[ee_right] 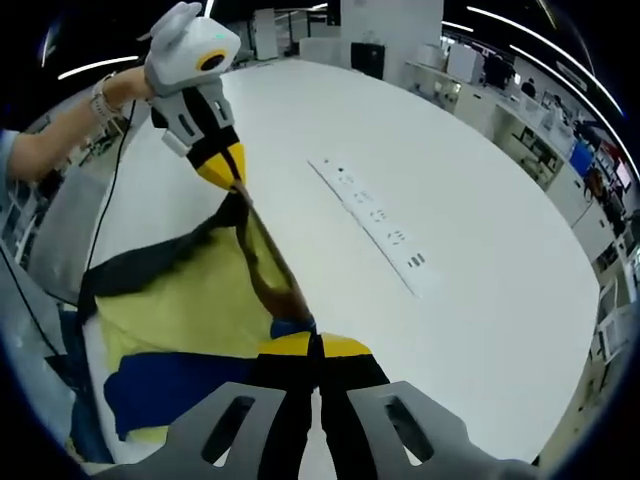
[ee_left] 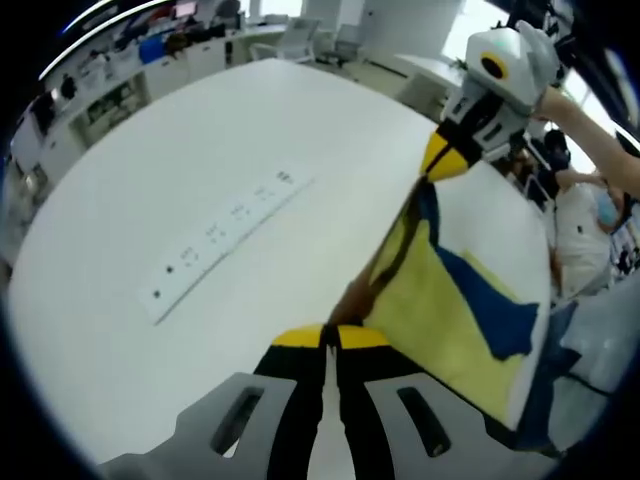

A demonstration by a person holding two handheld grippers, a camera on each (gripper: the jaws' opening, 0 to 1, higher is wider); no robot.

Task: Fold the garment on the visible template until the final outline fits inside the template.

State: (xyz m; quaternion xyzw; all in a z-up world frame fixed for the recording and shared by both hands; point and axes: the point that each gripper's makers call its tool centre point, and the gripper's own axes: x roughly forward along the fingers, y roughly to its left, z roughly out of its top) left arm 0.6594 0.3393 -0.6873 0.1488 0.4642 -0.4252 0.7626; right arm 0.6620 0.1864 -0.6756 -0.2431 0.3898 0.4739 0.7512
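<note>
White table (ee_left: 200, 150) | left gripper (ee_left: 327, 338) fingers clamped on garment (ee_left: 450, 310) | right gripper (ee_right: 314, 345) fingers likewise clamped

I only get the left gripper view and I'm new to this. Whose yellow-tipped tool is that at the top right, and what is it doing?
Observer: That is the right gripper. In its own view its jaws are shut on the garment.
Operator: And my own tool?
Observer: The left gripper pinches the same stretched edge; a hand with a beaded bracelet holds it.
Operator: Anything behind the cloth?
Observer: A black cable runs down from that hand across the table.
</note>
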